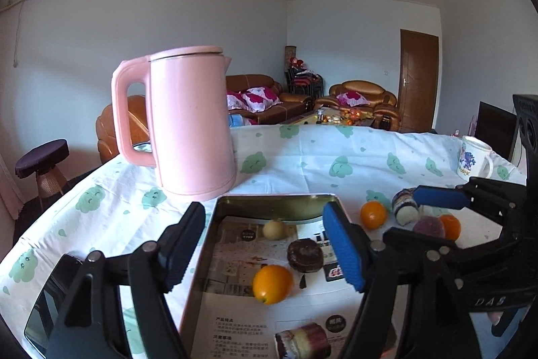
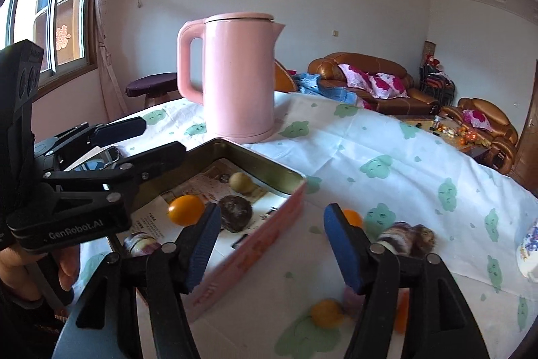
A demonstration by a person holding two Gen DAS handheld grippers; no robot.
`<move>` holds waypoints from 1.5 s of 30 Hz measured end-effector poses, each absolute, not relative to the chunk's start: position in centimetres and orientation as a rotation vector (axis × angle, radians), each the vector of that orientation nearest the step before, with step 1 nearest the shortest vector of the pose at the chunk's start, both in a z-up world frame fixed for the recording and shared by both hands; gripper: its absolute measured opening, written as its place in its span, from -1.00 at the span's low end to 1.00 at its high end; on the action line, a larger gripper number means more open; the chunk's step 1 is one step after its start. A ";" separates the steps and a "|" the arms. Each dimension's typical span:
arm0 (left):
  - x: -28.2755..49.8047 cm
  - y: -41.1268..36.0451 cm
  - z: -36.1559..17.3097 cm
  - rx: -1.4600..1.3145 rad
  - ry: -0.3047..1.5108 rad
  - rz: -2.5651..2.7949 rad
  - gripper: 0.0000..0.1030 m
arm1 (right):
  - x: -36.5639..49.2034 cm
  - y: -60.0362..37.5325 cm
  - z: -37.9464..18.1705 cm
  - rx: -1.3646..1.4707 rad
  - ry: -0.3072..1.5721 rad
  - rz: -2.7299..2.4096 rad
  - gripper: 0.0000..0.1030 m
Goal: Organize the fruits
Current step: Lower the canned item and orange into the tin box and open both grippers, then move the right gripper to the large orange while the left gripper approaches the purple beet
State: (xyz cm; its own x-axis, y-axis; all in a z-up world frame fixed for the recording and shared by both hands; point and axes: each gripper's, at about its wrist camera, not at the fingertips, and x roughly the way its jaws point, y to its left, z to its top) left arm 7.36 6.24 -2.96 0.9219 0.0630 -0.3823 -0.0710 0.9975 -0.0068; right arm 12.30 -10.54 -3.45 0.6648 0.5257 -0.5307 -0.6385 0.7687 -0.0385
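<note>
Both grippers open and empty: left gripper [image 1: 265, 244] over the pink tin [image 1: 269, 202], right gripper [image 2: 269, 244] at the tin's right wall. Tin near the tablecloth's front edge holds an orange [image 1: 272, 284], a dark fruit [image 1: 305, 254], a yellowish fruit [image 1: 274, 229] and a striped one [image 1: 302, 342]. More oranges [image 1: 373, 215] lie on the cloth right of it, before the pink kettle [image 1: 191, 123].

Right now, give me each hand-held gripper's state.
Left hand-held gripper: open, holding nothing.
Right hand-held gripper: open, holding nothing.
</note>
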 end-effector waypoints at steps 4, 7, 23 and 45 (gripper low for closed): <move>7.0 3.6 -2.7 0.000 0.384 0.009 0.46 | 11.7 -15.0 -2.7 -0.229 0.488 0.547 0.36; 7.3 1.4 -3.1 0.028 0.394 -0.026 0.46 | 11.6 -17.7 -2.9 -0.202 0.505 0.492 0.36; 9.9 -6.6 -5.2 0.091 0.553 -0.196 0.43 | 12.8 -24.4 -5.7 -0.109 0.571 0.343 0.36; 13.8 -8.1 -6.5 0.076 0.638 -0.254 0.38 | 18.4 -23.3 -9.1 -0.007 0.856 0.550 0.13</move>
State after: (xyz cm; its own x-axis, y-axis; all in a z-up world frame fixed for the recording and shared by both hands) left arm 13.85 -8.14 -6.49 0.7734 -0.2111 -0.5977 0.2577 0.9662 -0.0078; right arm 18.40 -23.35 -9.11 0.5254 0.4571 -0.7176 -0.4630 0.8612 0.2096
